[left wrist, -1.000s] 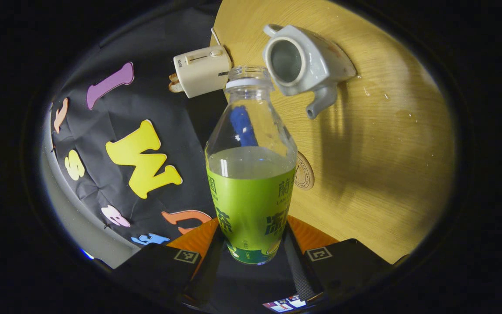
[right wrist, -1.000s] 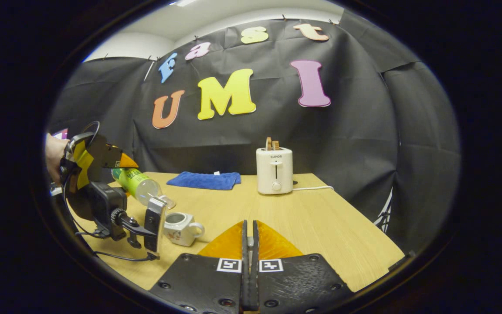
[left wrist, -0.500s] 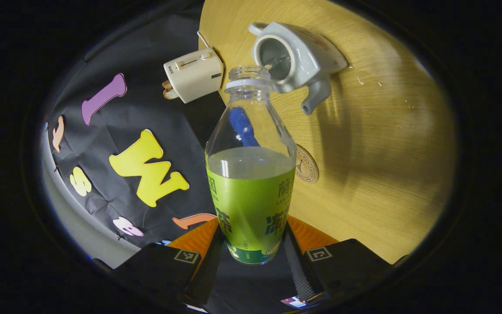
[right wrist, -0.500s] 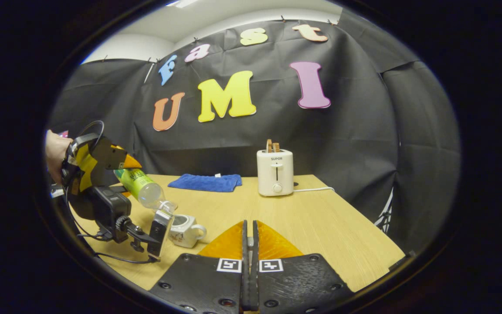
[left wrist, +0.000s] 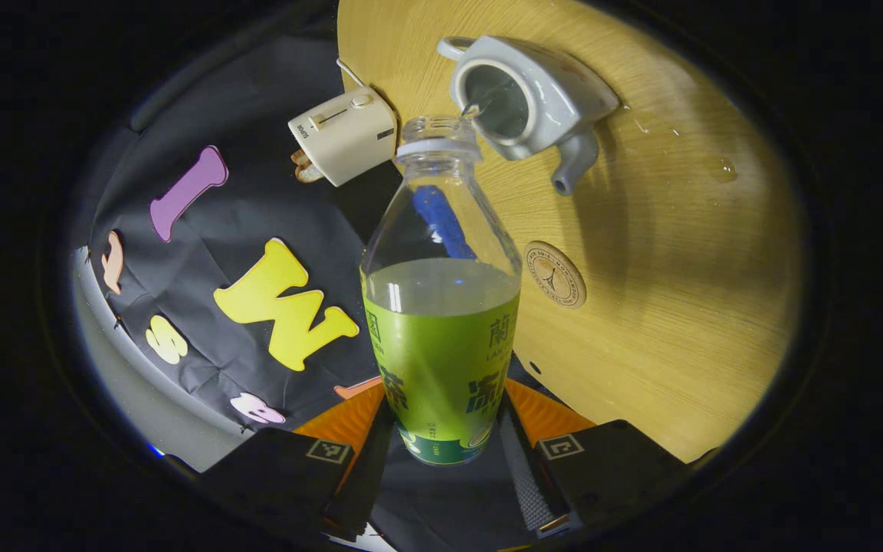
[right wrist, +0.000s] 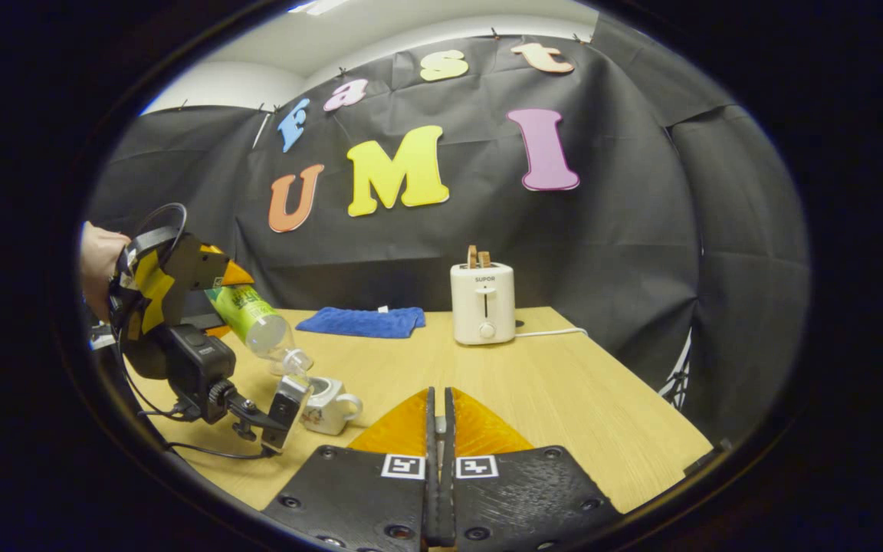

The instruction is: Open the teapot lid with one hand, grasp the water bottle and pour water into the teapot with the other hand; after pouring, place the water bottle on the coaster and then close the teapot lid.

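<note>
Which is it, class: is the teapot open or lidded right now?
Open. The teapot has no lid on its round mouth, and the tipped water bottle sends a thin stream into it.

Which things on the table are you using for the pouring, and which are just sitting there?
For the job:
water bottle, held by the left gripper, tipped at the teapot
teapot, lid off
coaster

Just lying about:
toaster
blue cloth

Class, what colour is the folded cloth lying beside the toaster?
Blue cloth, clearest in the right gripper view.
</note>
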Tool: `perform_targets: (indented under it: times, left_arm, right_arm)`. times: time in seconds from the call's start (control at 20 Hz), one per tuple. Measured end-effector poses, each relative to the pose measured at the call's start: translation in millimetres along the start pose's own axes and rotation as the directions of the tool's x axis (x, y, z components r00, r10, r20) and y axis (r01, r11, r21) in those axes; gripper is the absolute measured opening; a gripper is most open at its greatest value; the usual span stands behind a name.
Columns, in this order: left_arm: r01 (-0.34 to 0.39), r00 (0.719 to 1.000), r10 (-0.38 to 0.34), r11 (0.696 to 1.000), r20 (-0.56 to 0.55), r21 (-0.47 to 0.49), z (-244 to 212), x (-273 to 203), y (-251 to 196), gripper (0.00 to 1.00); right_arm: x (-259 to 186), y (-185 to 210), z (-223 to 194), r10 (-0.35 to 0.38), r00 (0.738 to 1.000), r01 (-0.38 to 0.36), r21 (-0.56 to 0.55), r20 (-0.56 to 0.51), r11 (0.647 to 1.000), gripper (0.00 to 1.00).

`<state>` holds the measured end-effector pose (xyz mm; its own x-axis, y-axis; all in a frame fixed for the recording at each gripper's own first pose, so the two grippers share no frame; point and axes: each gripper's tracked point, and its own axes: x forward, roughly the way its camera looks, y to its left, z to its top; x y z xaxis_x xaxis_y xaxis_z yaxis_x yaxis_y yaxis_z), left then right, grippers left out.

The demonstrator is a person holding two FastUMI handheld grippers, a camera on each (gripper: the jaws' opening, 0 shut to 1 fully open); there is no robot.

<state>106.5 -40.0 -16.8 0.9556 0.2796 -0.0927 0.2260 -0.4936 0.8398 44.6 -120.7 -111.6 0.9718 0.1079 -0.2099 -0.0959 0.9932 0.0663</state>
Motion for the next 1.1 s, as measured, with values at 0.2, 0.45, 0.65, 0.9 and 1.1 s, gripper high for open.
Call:
perform_targets:
  times: [0.2,0.45,0.65,0.9,1.1]
  left_arm:
    - [-0.023,1.000,0.023,0.999,-0.011,0.040,-1.0,-0.7,7.1,0.74]
    - [-0.042,0.999,0.044,0.996,-0.017,0.076,-2.0,-4.6,15.9,0.74]
    - [-0.052,0.998,0.054,0.994,-0.019,0.097,-1.0,-5.8,19.0,0.74]
    - [-0.053,0.998,0.055,0.993,-0.020,0.101,-2.4,-6.4,22.5,0.74]
    - [-0.051,0.998,0.053,0.995,-0.016,0.090,-2.9,-4.1,21.8,0.74]
  right_arm:
    - [-0.9,-0.6,2.4,0.001,1.000,-0.001,0.001,0.006,1.000,0.00]
    - [-1.9,-1.1,1.9,0.001,1.000,-0.001,0.003,0.008,1.000,0.00]
    - [-2.3,-0.2,2.6,0.005,1.000,-0.005,0.001,0.009,1.000,0.00]
    - [-2.1,0.8,3.3,0.006,1.000,-0.006,0.000,0.008,1.000,0.00]
    - [-3.6,-0.4,4.6,0.000,1.000,0.000,0.000,0.011,1.000,0.00]
